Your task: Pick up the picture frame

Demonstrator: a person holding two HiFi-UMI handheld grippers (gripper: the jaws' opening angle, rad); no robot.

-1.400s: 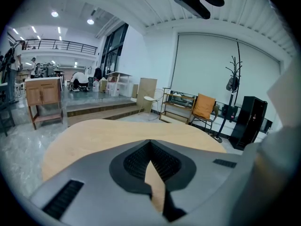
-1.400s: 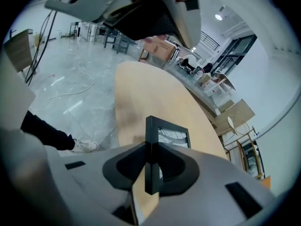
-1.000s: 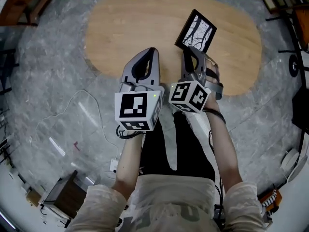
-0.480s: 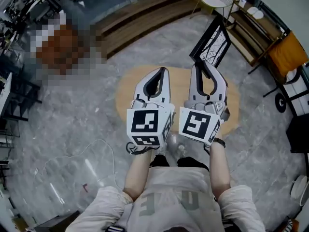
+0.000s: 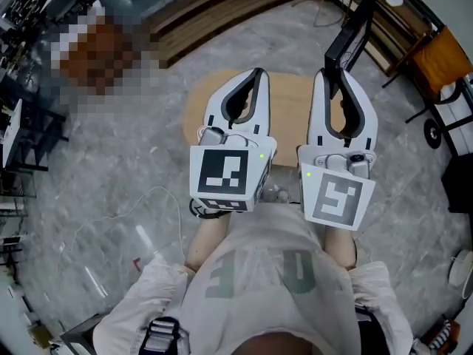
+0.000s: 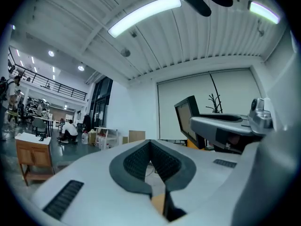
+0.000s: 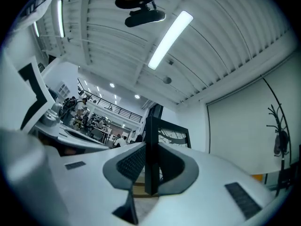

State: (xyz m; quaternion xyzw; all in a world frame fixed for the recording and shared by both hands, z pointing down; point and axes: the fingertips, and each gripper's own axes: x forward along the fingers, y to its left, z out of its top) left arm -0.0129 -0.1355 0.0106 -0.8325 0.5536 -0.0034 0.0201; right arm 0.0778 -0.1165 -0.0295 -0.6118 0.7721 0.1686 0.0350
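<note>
The picture frame (image 5: 350, 34) is black with a bare-branch print. It hangs in the air, edge-on in the head view, well above the oval wooden table (image 5: 292, 98). My right gripper (image 5: 335, 75) is shut on the frame's lower edge; in the right gripper view the black frame (image 7: 151, 145) stands upright between the pads. To its left my left gripper (image 5: 256, 72) is held up at about the same height. In the left gripper view the left gripper (image 6: 150, 143) has its jaws together with nothing between them, and the frame (image 6: 187, 117) shows at the right.
Grey stone floor lies far below. Wooden steps (image 5: 214, 21) run along the back, and an orange chair (image 5: 443, 72) and shelving stand at the right. A white cable (image 5: 140, 205) trails on the floor at the left. People work in the far hall (image 6: 70, 128).
Both grippers have risen high off the table, the right one carrying the frame up with it. The frame has turned from face-on to nearly edge-on. The table now looks much smaller below.
</note>
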